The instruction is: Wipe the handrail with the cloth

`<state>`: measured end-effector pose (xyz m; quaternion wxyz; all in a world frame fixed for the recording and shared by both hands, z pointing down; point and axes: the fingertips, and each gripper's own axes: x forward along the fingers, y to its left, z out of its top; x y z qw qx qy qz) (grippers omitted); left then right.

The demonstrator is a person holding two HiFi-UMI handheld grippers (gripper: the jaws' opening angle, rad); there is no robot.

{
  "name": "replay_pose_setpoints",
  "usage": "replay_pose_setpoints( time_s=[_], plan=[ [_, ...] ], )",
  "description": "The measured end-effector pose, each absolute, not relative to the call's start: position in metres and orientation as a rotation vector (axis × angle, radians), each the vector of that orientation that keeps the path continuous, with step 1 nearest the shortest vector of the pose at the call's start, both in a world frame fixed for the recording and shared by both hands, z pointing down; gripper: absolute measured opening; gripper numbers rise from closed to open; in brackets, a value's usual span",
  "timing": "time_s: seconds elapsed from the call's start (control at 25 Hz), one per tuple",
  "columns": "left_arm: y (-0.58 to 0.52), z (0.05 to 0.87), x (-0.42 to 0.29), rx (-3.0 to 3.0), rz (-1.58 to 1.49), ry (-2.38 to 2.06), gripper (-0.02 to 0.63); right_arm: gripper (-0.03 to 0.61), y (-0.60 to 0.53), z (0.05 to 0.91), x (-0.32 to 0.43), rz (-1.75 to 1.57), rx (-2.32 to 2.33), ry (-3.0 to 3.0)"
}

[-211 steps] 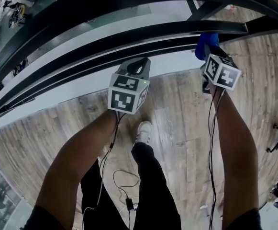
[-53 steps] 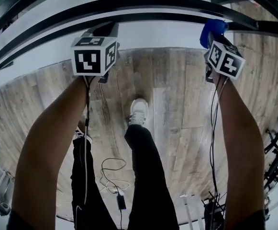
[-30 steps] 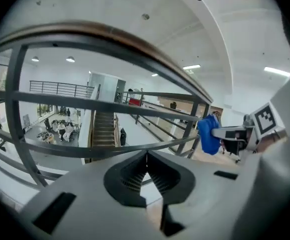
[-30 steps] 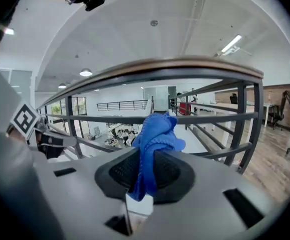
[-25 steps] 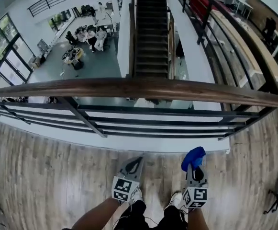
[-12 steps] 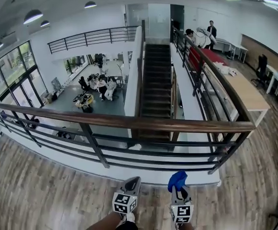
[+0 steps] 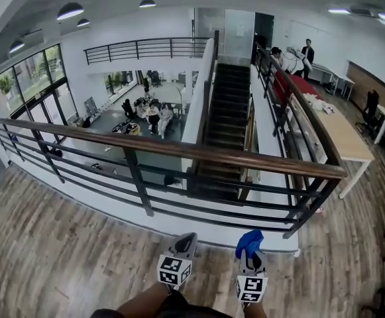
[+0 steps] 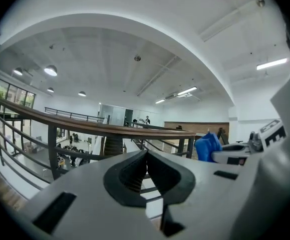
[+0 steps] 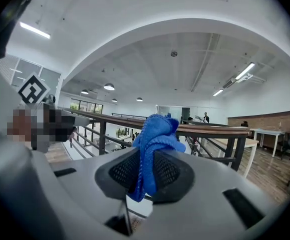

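Your right gripper is clamping its fingers on the blue cloth, most of it bunching above them; your left gripper is holding its fingers together, empty; the handrail is standing well beyond both.

Both grippers sit low at the bottom edge, side by side over the wood floor, tips towards the railing. The left gripper tapers to a point, jaws together. The right gripper has the blue cloth bunched at its tip. The brown handrail sweeps across mid-picture, well apart from both. Beyond it a dark staircase runs away, with people gathered on the level below.
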<state>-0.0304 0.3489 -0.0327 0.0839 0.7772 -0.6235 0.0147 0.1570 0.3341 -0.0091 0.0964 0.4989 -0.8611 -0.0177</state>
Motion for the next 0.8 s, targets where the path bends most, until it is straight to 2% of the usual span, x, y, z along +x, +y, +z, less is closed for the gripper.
replay_pose_setpoints(
  time_s=[0.8],
  plan=[
    [0.378,-0.038,0.003,2.334,0.034,-1.890,0.006,0.069,0.363,-0.014,0.177,-0.084,1.487,-2.576]
  ],
)
